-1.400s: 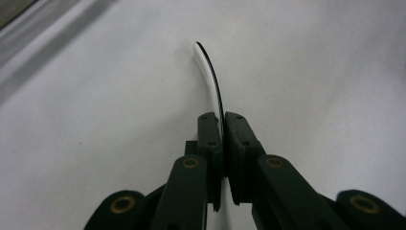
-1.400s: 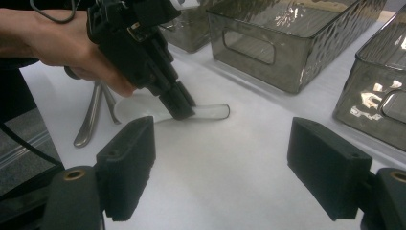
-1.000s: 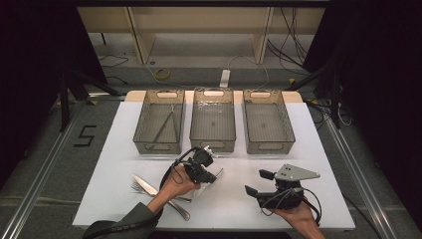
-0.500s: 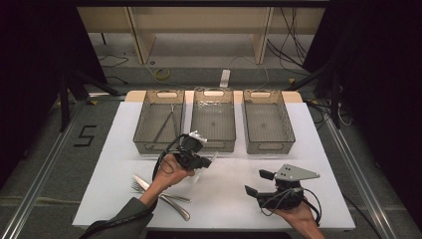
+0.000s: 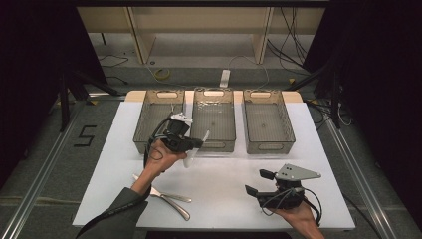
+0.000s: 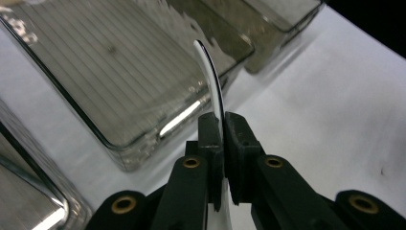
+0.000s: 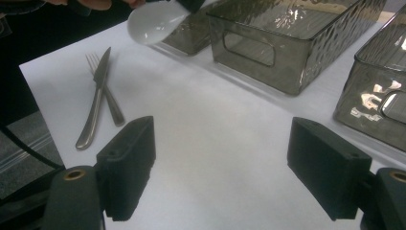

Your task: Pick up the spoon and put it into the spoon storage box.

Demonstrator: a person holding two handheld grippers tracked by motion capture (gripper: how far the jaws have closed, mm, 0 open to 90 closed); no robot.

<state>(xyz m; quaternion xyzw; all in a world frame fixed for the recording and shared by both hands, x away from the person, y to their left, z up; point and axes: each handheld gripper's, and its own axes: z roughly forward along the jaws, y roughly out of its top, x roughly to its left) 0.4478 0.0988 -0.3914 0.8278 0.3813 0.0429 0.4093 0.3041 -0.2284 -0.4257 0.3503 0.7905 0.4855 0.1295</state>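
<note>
My left gripper (image 5: 191, 143) (image 6: 222, 125) is shut on a white plastic spoon (image 5: 190, 158) (image 6: 212, 72), held in the air over the table just in front of the left bin (image 5: 141, 119) and middle bin (image 5: 214, 146). In the left gripper view the spoon stands edge-on between the pads, above the near corner of a bin (image 6: 158, 132). The spoon's bowl (image 7: 152, 21) hangs at the top of the right gripper view. My right gripper (image 5: 258, 182) (image 7: 222, 163) rests at the front right of the table, open, with nothing between its fingers.
A metal knife (image 5: 171, 205) (image 7: 95, 103) and fork (image 5: 166, 195) (image 7: 112, 108) lie crossed on the white table (image 5: 224, 174) at front left. Three smoky clear bins stand in a row at the back; the right bin (image 5: 268, 148) holds nothing. Dark floor surrounds the table.
My left hand has lifted the spoon off the table and carried it up and back toward the bins. The right gripper has stayed where it was.
</note>
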